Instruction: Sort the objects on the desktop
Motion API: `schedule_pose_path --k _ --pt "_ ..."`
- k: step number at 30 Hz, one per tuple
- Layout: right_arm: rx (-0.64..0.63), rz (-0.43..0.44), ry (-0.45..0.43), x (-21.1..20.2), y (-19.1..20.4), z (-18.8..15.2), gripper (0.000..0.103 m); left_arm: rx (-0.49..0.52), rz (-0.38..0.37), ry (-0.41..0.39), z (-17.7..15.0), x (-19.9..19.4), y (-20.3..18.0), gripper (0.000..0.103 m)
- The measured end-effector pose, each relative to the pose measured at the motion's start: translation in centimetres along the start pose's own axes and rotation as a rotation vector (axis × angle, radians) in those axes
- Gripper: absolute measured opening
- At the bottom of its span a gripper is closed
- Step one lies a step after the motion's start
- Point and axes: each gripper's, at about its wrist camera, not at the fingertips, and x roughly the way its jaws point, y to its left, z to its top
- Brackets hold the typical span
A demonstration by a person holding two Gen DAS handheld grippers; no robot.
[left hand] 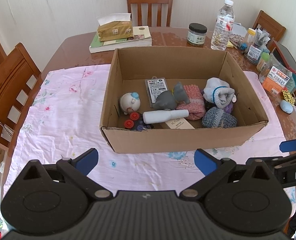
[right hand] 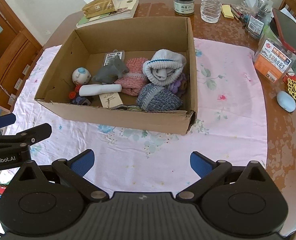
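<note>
An open cardboard box [left hand: 168, 142] [right hand: 127, 120] stands on a pink floral cloth [left hand: 57, 124] [right hand: 228, 92]. Inside lie a grey toy cat [left hand: 168, 99] [right hand: 109, 71], a white bottle [left hand: 165, 116] [right hand: 99, 90], a round white doll [left hand: 130, 102] [right hand: 81, 76], a pink sock roll [left hand: 193, 102] [right hand: 130, 78], a white sock roll [left hand: 220, 93] [right hand: 165, 67], a blue-grey sock roll [left hand: 219, 118] [right hand: 159, 98] and a grey packet [left hand: 157, 89]. My left gripper [left hand: 145, 161] is open and empty in front of the box. My right gripper [right hand: 141, 163] is open and empty, also in front.
Behind the box are a tissue box on books [left hand: 115, 30], a dark-lidded jar [left hand: 197, 34] and a water bottle [left hand: 223, 26]. Jars, snack packs [right hand: 272, 60] and a red tablet [right hand: 290, 34] crowd the right side. Wooden chairs [left hand: 150, 6] surround the table.
</note>
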Motion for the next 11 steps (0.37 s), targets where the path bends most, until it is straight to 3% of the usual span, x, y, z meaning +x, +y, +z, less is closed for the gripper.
schedule_pose_path --k 11 --pt "-0.006 0.001 -0.002 -0.18 0.29 -0.02 0.103 0.000 -0.001 0.008 0.00 0.02 0.08 0.102"
